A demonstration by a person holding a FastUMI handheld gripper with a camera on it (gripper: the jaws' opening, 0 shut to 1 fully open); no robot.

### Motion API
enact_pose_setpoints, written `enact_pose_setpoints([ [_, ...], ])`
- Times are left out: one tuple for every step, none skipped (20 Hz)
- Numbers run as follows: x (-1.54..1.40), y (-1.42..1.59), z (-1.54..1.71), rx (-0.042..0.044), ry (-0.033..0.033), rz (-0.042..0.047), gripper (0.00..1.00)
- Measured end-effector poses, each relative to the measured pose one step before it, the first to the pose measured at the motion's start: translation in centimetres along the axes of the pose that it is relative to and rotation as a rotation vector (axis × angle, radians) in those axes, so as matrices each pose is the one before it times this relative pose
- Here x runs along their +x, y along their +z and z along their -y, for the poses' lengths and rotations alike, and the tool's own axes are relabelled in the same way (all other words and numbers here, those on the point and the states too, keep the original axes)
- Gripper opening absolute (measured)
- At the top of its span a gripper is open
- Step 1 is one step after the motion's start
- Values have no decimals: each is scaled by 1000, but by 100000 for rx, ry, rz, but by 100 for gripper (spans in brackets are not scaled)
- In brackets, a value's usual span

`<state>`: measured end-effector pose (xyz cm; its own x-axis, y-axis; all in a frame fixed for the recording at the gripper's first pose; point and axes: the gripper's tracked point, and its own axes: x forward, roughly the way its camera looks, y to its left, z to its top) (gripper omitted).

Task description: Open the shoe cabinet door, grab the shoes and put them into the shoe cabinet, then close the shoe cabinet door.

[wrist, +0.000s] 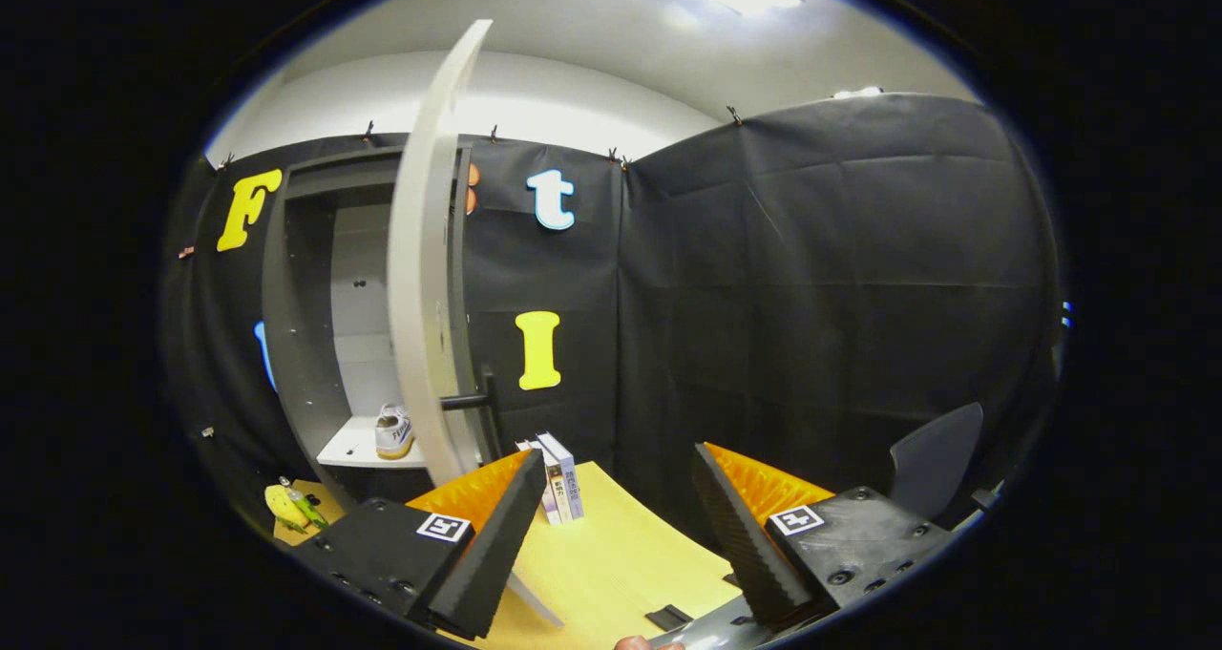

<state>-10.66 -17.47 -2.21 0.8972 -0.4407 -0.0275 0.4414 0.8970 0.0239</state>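
The shoe cabinet [296, 345] stands against the booth wall beyond my left finger, its pale door [425, 278] swung wide open and seen edge-on. A dark bar handle [473, 402] juts from the door's lower part. A white shoe [393, 432] sits on the pale shelf [353, 451] inside the cabinet. My gripper [616, 502] is open, with nothing between its fingers, back from the door over the wooden table [611, 555].
Two upright books [558, 478] stand on the table just ahead of the left finger. A yellow and green toy [291, 507] lies near the cabinet's foot. A dark chair back [936, 464] rises beyond the right finger. A fingertip [638, 642] shows below the fingers.
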Motion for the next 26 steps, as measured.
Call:
enact_pose_setpoints([
  [930, -163, -200, 1538, 1618, -2156, 98],
  [698, -531, -166, 1169, 1245, -1936, 98],
  [791, -466, -247, 850, 1843, -1466, 98],
  [336, -313, 25, 483, 1559, -640, 98],
  [22, -307, -45, -109, 1420, -841, 98],
  [-95, -253, 173, -776, -271, -733, 98],
  [368, 12, -217, -103, 150, 332, 98],
  [-14, 94, -361, 915, 503, -392, 98],
  [111, -39, -161, 452, 183, -381, 98],
  [3, 47, -3, -210, -408, 398, 98],
  [45, -84, 165, -777, -581, 229, 98],
  [-96, 63, -13, -497, -314, 149, 98],
  [11, -54, -29, 74, -151, -204, 98],
  [-91, -1, -107, 352, 125, -208, 98],
  [65, 76, -71, 245, 307, -124, 98],
  [-48, 48, -196, -157, 397, 114, 98],
  [-81, 23, -49, -342, 739, 93, 98],
  [-98, -27, -235, -678, 1052, -226, 98],
  [-119, -30, -191, -167, 1104, -116, 98],
  [-141, -156, -339, -45, 1041, -516, 98],
  [-258, 43, -390, -61, 1077, -74, 98],
  [26, -87, -279, -133, 888, -495, 98],
  [13, -11, -383, -354, 1043, -118, 98],
  [-35, 20, -276, -165, 709, -137, 98],
  [-162, -98, -500, -99, 1148, -316, 98],
  [-88, -158, -488, 44, 1328, -404, 98],
])
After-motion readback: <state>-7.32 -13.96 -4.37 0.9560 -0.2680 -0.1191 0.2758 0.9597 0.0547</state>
